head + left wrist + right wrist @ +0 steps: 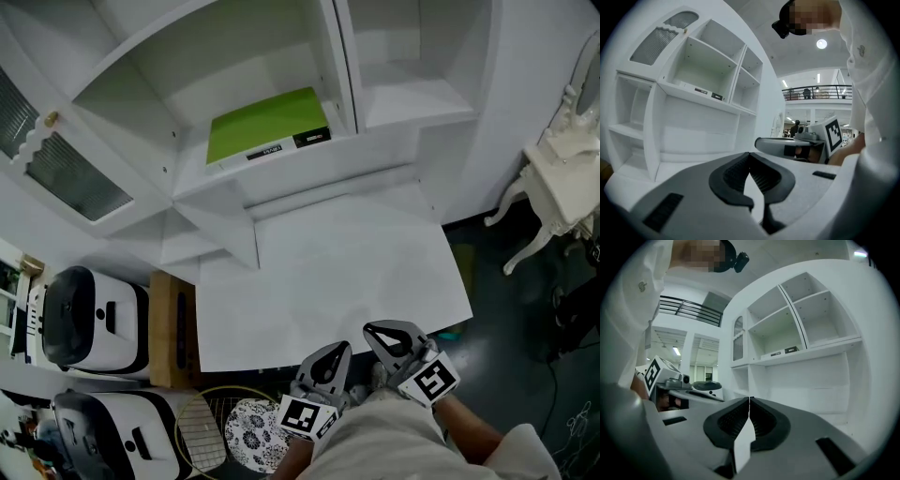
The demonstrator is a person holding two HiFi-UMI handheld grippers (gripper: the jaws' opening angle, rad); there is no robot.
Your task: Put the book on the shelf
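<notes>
We hold left tongs and right tongs closed, empty, by the counter; book lies on shelf.

right gripper: jaws together | book: lying on shelf

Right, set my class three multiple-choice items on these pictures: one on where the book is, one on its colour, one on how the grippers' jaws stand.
1. Where is the book?
A. flat on a shelf of the white cabinet
B. on the table
C. in a gripper

2. What colour is its cover?
A. red
B. green
C. blue

3. How do the left gripper and right gripper stand?
A. both wide open
B. one clamped on the book
C. both shut, empty

Answers:
1 A: the head view shows it lying in the cabinet.
2 B: the cover is bright green.
3 C: each gripper view shows the pads meeting on nothing.
</notes>
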